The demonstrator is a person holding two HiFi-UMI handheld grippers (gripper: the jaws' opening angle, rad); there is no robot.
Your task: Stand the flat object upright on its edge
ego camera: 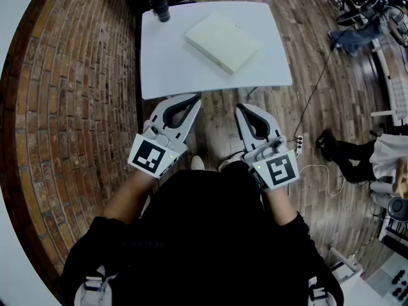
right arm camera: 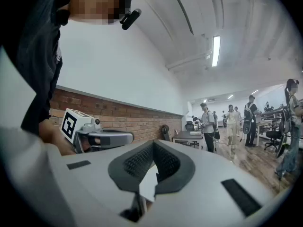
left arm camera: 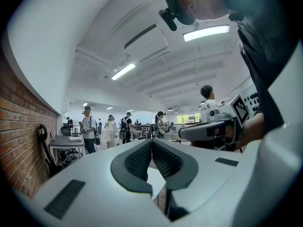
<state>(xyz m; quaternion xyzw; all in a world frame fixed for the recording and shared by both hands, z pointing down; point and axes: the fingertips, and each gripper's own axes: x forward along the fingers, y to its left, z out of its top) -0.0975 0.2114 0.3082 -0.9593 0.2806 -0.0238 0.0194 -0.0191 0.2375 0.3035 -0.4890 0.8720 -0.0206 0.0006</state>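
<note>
Jaws of the left gripper point(ego camera: 194, 98) and right gripper point(ego camera: 241, 108) meet, holding nothing; pale cream flat rectangular box point(ego camera: 222, 42) lies flat on white table point(ego camera: 171, 65).

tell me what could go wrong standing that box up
The cream flat box lies flat and skewed on the white table; levered up by one edge, it may slide instead of tipping. The left gripper and right gripper are shut and must open first. The dark cylinder at the far corner could get knocked.

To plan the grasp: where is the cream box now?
Head view: the cream box lies flat on the white table, toward its far right, right of the black cylinder.
</note>
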